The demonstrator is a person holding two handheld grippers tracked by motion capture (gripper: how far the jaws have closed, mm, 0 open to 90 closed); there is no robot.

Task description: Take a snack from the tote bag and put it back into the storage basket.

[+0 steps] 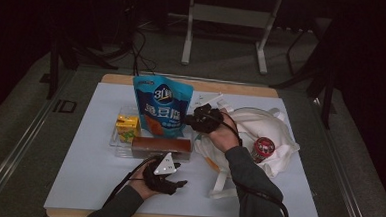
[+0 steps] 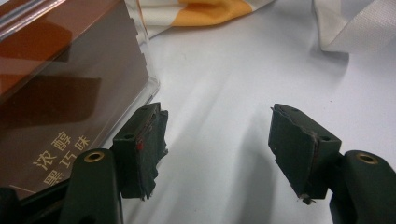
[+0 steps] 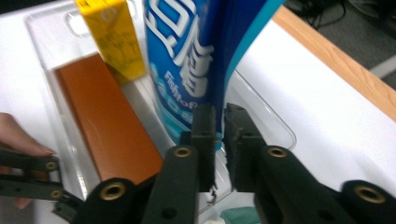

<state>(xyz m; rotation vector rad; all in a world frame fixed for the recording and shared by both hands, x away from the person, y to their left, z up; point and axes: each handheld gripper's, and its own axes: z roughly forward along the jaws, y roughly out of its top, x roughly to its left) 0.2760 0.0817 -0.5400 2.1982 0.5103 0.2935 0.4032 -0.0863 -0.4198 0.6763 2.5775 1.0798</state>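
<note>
A blue snack bag (image 1: 162, 107) stands upright in a clear plastic tray (image 1: 116, 145), beside a yellow drink carton (image 1: 128, 127) and behind a long brown box (image 1: 161, 147). My right gripper (image 1: 190, 119) is at the bag's right edge. In the right gripper view its jaws (image 3: 220, 140) stand almost together, with the blue bag's (image 3: 187, 56) lower edge pinched between them. My left gripper (image 1: 180, 174) rests low on the white mat in front of the brown box. Its jaws (image 2: 217, 149) are wide apart and hold nothing, with the brown box (image 2: 60, 93) just to their left.
A white cloth bag (image 1: 265, 127) with straps lies right of the tray, and a red-lidded can (image 1: 263, 148) sits on it. Orange-and-white fabric (image 2: 210, 9) lies ahead of the left gripper. The table's wooden edge (image 3: 336, 60) runs behind the tray.
</note>
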